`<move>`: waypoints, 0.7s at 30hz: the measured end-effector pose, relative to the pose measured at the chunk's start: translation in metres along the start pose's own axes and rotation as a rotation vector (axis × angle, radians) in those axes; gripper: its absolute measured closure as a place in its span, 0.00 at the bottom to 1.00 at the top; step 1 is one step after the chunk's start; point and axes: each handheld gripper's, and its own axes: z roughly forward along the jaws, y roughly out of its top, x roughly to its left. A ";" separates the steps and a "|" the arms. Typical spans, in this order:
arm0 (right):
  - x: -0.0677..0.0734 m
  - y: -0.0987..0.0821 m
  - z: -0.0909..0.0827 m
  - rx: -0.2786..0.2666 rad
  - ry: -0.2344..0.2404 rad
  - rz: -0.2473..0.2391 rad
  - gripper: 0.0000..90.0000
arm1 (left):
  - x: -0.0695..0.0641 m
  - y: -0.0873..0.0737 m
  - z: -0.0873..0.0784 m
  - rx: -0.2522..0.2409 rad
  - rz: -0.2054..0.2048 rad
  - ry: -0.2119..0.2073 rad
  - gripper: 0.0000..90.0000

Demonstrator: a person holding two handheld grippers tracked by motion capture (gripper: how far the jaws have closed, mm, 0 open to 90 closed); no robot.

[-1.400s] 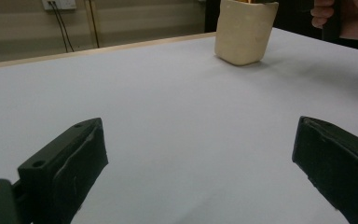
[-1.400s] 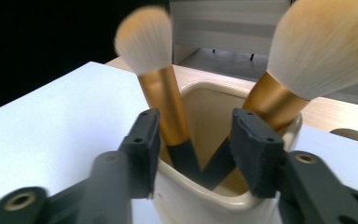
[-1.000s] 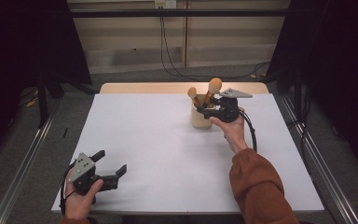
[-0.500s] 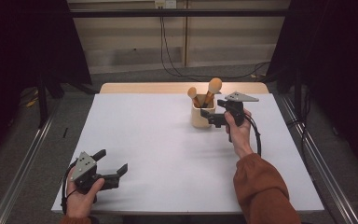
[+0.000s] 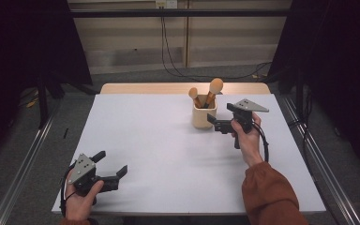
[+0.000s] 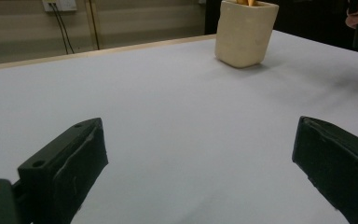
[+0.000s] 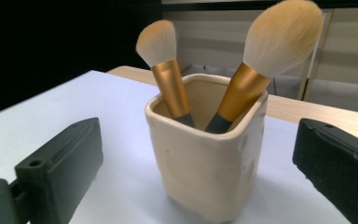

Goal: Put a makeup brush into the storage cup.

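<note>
A cream square cup (image 5: 202, 118) stands at the table's far right of middle, and it is also in the left gripper view (image 6: 244, 32) and the right gripper view (image 7: 205, 163). Two gold-handled makeup brushes lean in it, a small one (image 7: 161, 51) and a big one (image 7: 275, 42). My right gripper (image 5: 217, 123) is just right of the cup and points at it. Its jaws have just been opening and now stand wide, the cup ahead between them, untouched (image 7: 196, 158). My left gripper (image 5: 111, 162) rests open and empty at the near left (image 6: 196, 163).
The white table top (image 5: 168, 140) has a wooden strip (image 5: 145, 88) along its far edge. Metal rails (image 5: 23, 164) run along the floor on both sides. Cables (image 5: 173, 51) hang down the back wall. A cable (image 5: 265, 145) trails from my right gripper.
My right gripper has drawn back from the cup, to the right and nearer, with its jaws spread wider. The left hand and the brushes have stayed put.
</note>
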 end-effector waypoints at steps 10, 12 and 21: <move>0.002 -0.006 -0.020 -0.014 -0.014 0.003 0.01 | 0.000 0.001 0.000 -0.004 0.008 0.005 0.03; 0.002 -0.008 -0.023 -0.010 -0.012 0.003 0.00 | -0.001 0.001 0.000 -0.012 -0.004 0.006 0.03; 0.003 -0.016 -0.041 -0.006 -0.042 -0.031 0.01 | 0.000 0.001 -0.001 -0.007 0.002 0.013 0.03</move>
